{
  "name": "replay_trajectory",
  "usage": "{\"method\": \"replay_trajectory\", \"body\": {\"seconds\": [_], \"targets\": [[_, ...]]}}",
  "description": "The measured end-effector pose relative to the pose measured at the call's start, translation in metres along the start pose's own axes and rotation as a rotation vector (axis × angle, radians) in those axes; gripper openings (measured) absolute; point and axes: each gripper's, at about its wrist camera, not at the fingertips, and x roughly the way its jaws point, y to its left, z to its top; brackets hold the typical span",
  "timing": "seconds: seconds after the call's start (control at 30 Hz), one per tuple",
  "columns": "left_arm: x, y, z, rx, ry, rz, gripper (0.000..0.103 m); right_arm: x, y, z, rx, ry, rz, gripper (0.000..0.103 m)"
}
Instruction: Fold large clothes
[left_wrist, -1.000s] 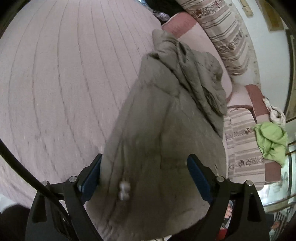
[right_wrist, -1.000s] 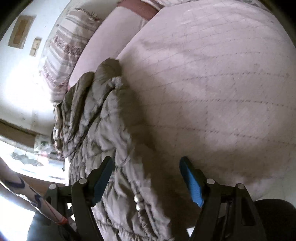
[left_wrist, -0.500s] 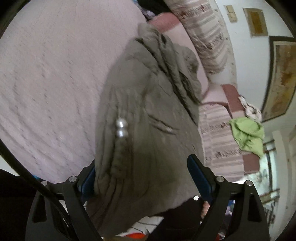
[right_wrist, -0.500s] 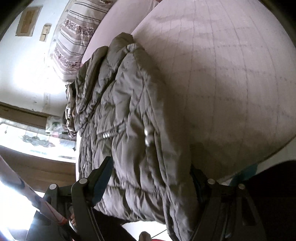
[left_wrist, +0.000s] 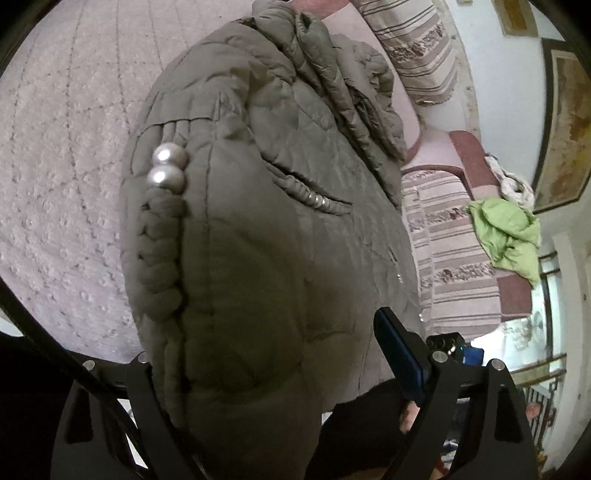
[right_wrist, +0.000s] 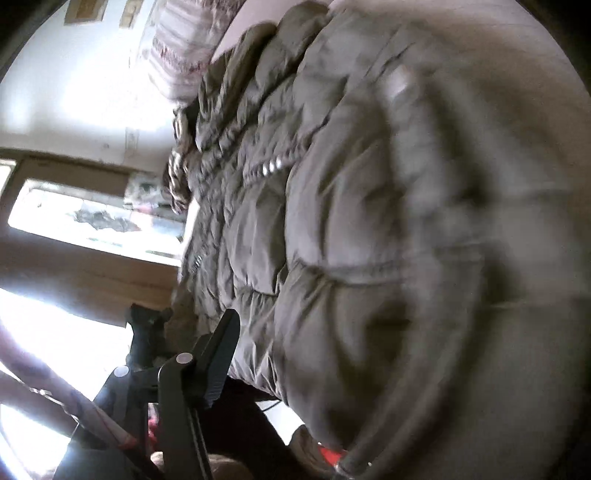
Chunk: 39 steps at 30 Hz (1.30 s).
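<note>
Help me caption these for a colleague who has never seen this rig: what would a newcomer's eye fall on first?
The puffy olive quilted jacket fills the middle of both views, draped across the grippers over a pale pink quilted bedspread. Two shiny pearl beads stand out on its left edge in the left wrist view. Far right there, a bright green cloth lies on a striped sofa.

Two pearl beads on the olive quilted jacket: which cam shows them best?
Left wrist: the two pearl beads sit sharp and unobstructed on the olive quilted jacket. Right wrist is motion-blurred; the beads cannot be picked out there.
</note>
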Motion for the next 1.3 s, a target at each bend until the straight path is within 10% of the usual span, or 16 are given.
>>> {"method": "replay_trajectory", "body": {"seconds": [0.07, 0.2, 0.3, 0.83, 1.3], "targets": [[0.001, -0.006, -0.001, -0.004, -0.021, 0.048, 0.084, 0.01, 0.005, -0.002, -0.014, 0.011, -0.02, 0.062], [-0.003, -0.008, 0.0, -0.039, -0.045, 0.227, 0.035, 0.011, 0.009, -0.005, -0.026, -0.009, -0.066, 0.042], [-0.017, -0.006, -0.001, -0.08, -0.075, 0.22, 0.026, 0.005, 0.007, -0.005, -0.006, -0.032, -0.075, 0.026], [-0.079, -0.066, -0.004, 0.037, -0.186, 0.257, 0.021, -0.056, 0.057, -0.016, -0.097, -0.112, -0.024, 0.015], [-0.083, -0.175, 0.099, 0.231, -0.397, 0.401, 0.022, -0.064, 0.14, 0.09, -0.248, -0.273, -0.067, 0.015]]}}
